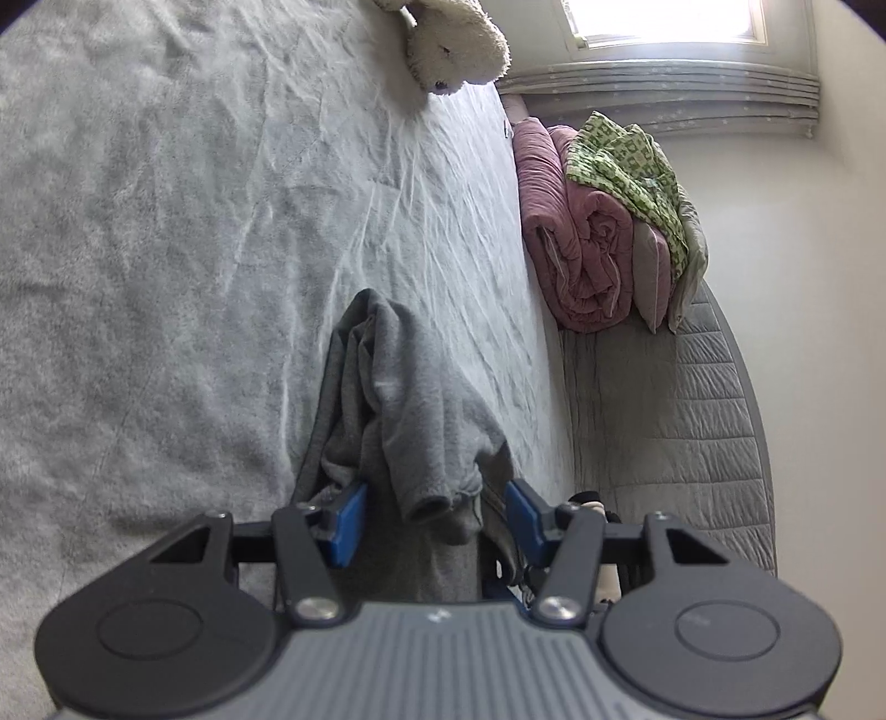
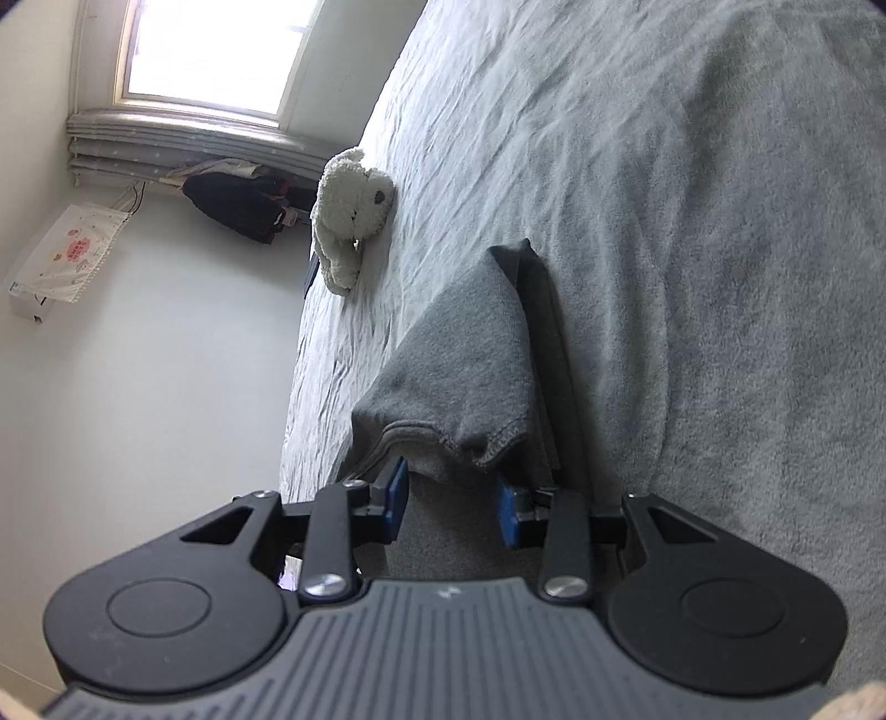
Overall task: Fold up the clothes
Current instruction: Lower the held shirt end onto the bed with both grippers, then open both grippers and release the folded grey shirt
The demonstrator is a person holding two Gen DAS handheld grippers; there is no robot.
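A grey garment (image 1: 404, 399) lies on the bed (image 1: 166, 221), bunched up and partly doubled over, with a cuff end showing near the tongs in both views. It is not a neat flat fold.

The left gripper (image 1: 434, 518) has its blue pads (image 1: 349, 520) wide apart, with cloth lying loose between them. They do not pinch it. The right gripper (image 2: 454, 507) is wide too, and the grey cloth (image 2: 470, 365) sits in the gap with nothing squeezing it.

What could go wrong? If the tongs shut now, they may grab many layers at once, because the cloth is bunched thick there. Then the whole lump would lift and the fold would come out crooked. Or they may catch only the cuff, and the rest would slide away and sag. The bed cover is soft and wrinkly, so a pad could also nip the cover along with the garment.

The left view shows a rolled pink quilt (image 1: 576, 232) with a green patterned cloth (image 1: 626, 160) on top, at the head of the bed. The right view does not show those. It shows all of the white plush toy (image 2: 351, 216) and dark clothes (image 2: 238, 205) under the window, while the left view shows only part of the toy (image 1: 454, 44).
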